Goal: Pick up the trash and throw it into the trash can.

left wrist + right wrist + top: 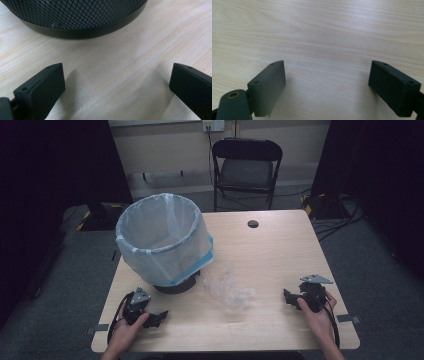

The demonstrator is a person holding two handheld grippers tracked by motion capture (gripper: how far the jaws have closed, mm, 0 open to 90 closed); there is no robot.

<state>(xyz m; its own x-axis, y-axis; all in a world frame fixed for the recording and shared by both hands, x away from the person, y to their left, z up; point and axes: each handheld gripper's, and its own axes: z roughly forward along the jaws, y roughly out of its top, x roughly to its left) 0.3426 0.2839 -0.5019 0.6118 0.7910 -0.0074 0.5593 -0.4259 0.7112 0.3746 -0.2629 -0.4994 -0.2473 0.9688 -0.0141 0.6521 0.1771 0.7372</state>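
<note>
A black mesh bin (172,282) lined with a pale blue plastic bag (162,237) stands on the left half of the wooden table (270,250). A crumpled clear plastic sheet (227,290) lies on the wood just right of the bin. My left gripper (161,316) rests at the front left, held by a hand, jaws open and empty; its own view has the bin's mesh base (75,17) close ahead. At the front right a hand holds my right gripper (288,297), pointing left toward the plastic. Its jaws (327,82) stand wide over bare wood.
A black folding chair (246,167) stands behind the table's far edge. A dark round cable hole (253,224) sits near the far middle of the tabletop. Cables (335,217) lie on the floor at the far right.
</note>
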